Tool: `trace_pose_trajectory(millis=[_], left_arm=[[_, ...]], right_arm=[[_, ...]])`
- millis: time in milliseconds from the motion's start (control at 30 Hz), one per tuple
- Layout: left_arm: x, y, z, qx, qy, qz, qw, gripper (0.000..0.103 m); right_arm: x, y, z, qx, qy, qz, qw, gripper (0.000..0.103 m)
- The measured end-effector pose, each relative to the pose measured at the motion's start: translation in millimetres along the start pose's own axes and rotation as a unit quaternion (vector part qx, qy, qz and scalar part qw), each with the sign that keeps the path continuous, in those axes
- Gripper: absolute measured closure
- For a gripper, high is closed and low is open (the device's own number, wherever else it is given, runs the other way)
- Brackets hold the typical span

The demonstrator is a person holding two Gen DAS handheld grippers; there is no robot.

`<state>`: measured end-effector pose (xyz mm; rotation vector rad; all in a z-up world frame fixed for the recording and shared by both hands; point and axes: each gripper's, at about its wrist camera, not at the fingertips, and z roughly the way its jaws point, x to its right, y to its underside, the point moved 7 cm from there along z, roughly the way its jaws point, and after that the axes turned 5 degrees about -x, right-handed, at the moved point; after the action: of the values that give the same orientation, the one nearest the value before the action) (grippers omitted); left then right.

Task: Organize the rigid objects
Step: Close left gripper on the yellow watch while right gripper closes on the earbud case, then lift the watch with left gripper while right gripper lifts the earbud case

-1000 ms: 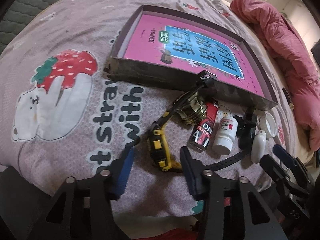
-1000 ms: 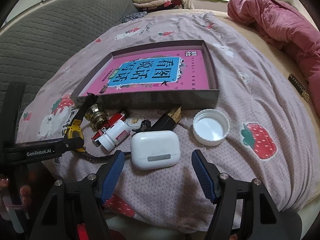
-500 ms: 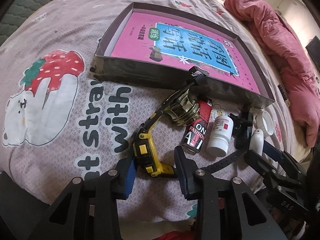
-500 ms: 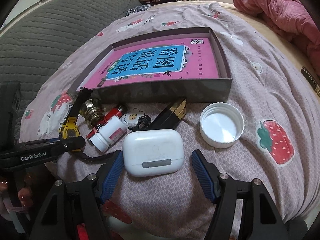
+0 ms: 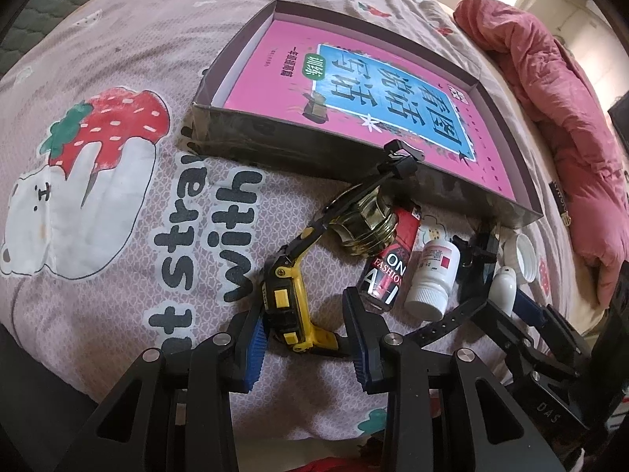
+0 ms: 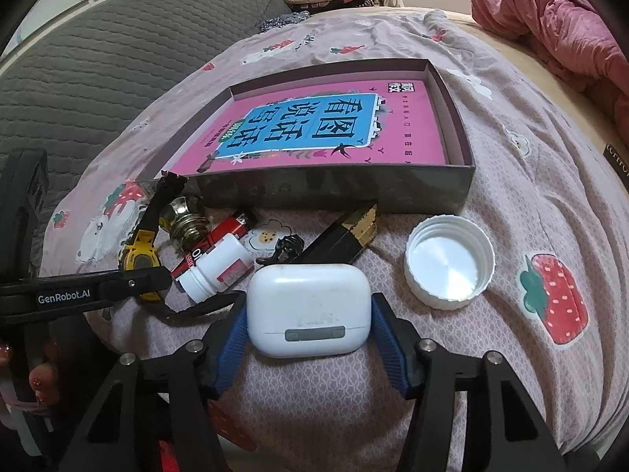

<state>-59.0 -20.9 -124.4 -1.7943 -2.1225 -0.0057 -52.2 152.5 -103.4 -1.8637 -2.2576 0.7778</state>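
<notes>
A dark shallow box [image 5: 275, 149] with a pink book [image 5: 354, 78] in it lies on the strawberry-print bedspread. In front of it lies a yellow watch [image 5: 285, 303] with a black strap. My left gripper [image 5: 304, 338] is shut on the watch body, blue pads on both sides. In the right wrist view the watch [image 6: 139, 253] shows behind a left finger [image 6: 98, 291]. A white earbud case [image 6: 308, 303] lies between the pads of my right gripper [image 6: 308, 314]. Its jaws are closing, and the pads sit against the case's two sides.
Between the watch and the case lie a brass knob [image 5: 363, 228], a red lighter [image 5: 389, 271], a white pill bottle [image 5: 432, 275], a black clip [image 6: 289, 246] and a black-and-gold stick [image 6: 346, 232]. A white lid [image 6: 450, 261] lies right of the case. A pink quilt [image 5: 550, 98] is heaped at far right.
The left jaws narrowed onto the yellow watch, then held still. The right gripper came down around the earbud case and its jaws drew in to the case's sides.
</notes>
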Motion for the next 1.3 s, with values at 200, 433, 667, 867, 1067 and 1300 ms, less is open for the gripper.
trace_pose_trajectory(millis=[200,433,667,867,1067,1300], left_arm=[[-0.9,-2.8,2.5,0.005,-0.011,-0.004,0.9999,0.082],[0.0,-5.4,0.1,0.013,-0.01,0.002,0.9999,0.085],[-6.1,-9.4,-6.5,0.025,-0.008,0.004,0.9996,0.086],[-13.3,-13.8,-22.5,0.052,-0.009,0.003,0.9986,0.086],[-8.8,-16.1,-34.6,0.07,0.003,0.017,0.9974,0.086],[0.2,-16.1,-48.8,0.09,0.008,0.037,0.9952,0.086]], right_arm=[[-0.1,-1.0,-2.7,0.009,-0.005,0.0,1.0,0.044],[0.1,-4.4,-10.1,0.026,0.0,-0.001,1.0,0.044],[0.2,-7.3,-17.9,0.043,0.003,-0.004,0.999,0.044],[-1.9,-9.8,-23.4,0.056,0.006,-0.012,0.998,0.044],[-8.7,-13.8,-32.9,0.077,0.012,-0.028,0.997,0.044],[-13.0,-16.1,-40.9,0.094,0.02,-0.037,0.995,0.044]])
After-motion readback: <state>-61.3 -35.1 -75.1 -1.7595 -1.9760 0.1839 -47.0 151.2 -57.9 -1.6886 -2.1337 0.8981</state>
